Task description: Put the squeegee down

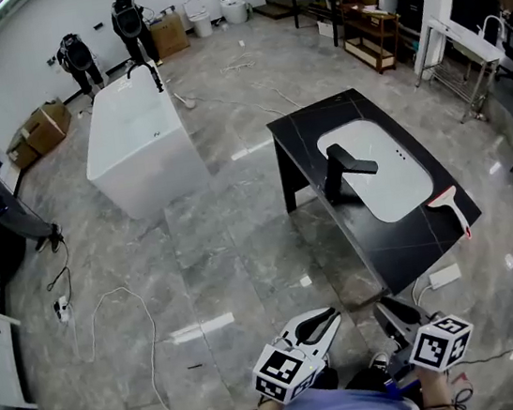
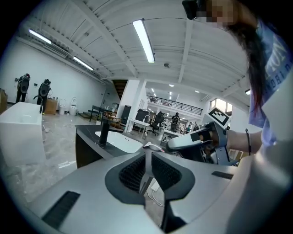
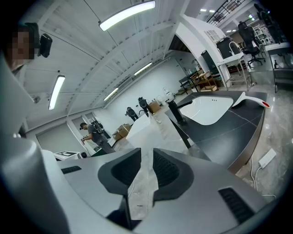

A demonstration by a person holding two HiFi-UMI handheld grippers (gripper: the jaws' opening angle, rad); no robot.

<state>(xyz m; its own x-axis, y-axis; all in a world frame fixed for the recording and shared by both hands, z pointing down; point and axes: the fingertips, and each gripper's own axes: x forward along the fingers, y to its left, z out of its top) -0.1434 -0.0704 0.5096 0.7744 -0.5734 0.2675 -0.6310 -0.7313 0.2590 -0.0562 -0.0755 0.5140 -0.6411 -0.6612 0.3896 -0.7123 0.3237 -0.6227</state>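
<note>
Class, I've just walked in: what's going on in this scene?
A person holds a two-jaw gripper in each hand, standing by a black countertop with a white sink. The white squeegee with a red-tipped handle already lies by the counter's edge, apart from both grippers. The left gripper has its jaws together on nothing. The right gripper is closing its jaws, with nothing between them.

Grey marble floor [image 1: 236, 259], white bathtub [image 1: 139, 145]
</note>
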